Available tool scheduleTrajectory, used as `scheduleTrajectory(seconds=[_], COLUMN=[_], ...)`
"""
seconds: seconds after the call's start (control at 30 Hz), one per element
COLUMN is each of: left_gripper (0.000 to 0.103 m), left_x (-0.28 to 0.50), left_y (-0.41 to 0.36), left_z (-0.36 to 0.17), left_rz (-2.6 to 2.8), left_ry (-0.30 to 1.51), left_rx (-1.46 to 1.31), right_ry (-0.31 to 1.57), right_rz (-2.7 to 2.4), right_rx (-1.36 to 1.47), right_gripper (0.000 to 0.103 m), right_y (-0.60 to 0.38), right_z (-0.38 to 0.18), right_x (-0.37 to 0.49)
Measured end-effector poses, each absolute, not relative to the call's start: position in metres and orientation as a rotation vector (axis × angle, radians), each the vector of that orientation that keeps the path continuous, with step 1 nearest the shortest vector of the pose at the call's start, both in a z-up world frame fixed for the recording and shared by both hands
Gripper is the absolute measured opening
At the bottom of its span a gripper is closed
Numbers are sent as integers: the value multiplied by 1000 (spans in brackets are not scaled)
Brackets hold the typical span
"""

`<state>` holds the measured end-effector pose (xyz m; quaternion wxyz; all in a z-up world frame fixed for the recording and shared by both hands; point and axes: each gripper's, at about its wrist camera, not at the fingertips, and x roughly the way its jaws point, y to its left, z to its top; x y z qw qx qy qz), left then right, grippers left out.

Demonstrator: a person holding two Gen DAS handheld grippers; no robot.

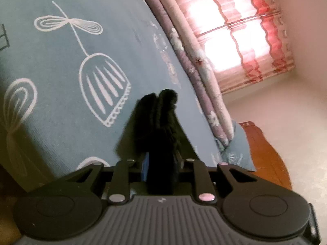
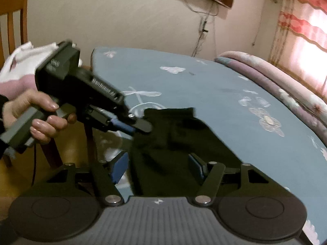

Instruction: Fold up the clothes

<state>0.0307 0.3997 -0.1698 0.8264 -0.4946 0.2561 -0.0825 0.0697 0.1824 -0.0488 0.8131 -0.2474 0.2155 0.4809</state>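
A black garment (image 1: 159, 118) hangs bunched over the blue patterned bedsheet (image 1: 61, 61), with my left gripper (image 1: 161, 159) shut on it; the cloth hides the fingertips. In the right wrist view the same black garment (image 2: 173, 134) stretches from the left gripper (image 2: 141, 125), held by a person's hand (image 2: 30, 112), down into my right gripper (image 2: 158, 166). The right gripper's blue pads (image 2: 120, 167) stand wide apart with the cloth lying between them, so it is open.
The bed (image 2: 204, 85) carries a folded floral quilt (image 2: 276, 77) along its far side. White and pink clothes (image 2: 22, 61) lie by a wooden chair (image 2: 12, 10) at the left. A wooden bed frame (image 1: 265, 153) and a curtained window (image 1: 245, 30) are to the right.
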Motion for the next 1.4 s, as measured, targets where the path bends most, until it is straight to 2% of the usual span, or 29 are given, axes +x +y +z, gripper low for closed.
scheduleTrajectory(seconds=[0.27,0.3,0.33,0.37,0.4,0.43,0.6,0.73,0.8,0.83,0.9,1.27,1.3,1.4], left_gripper=[18,18,18,18,18,18,25,42,44,53,59,57,55,39], left_x=[30,31,31,32,32,32,25,17,21,25,36,85,85,86], left_y=[401,401,401,401,401,401,404,408,408,406,402,386,386,383], left_z=[-159,-158,-158,-158,-158,-159,-164,-175,-182,-184,-188,-192,-191,-190], left_rz=[-221,-228,-231,-234,-237,-237,-251,-244,-243,-257,-277,-236,-218,-163], left_ry=[523,525,527,530,532,532,533,502,499,514,546,594,601,620], left_rx=[-1049,-1045,-1046,-1047,-1049,-1051,-1124,-1197,-1243,-1253,-1253,-1225,-1216,-1189], right_ry=[358,340,316,292,300,309,337,339,344,346,351,349,347,347], right_rz=[888,864,833,802,792,781,768,770,776,778,783,790,790,788], right_rx=[-703,-739,-772,-804,-810,-817,-767,-738,-731,-727,-726,-711,-707,-700], right_gripper=[69,66,60,42,16,8,8,8,8,8,8,8,8,8], right_y=[237,241,245,248,249,250,245,241,241,242,244,242,241,240], right_z=[-80,-85,-89,-93,-95,-96,-90,-84,-85,-85,-87,-84,-84,-83], right_x=[47,44,42,39,41,42,49,51,52,52,53,50,50,51])
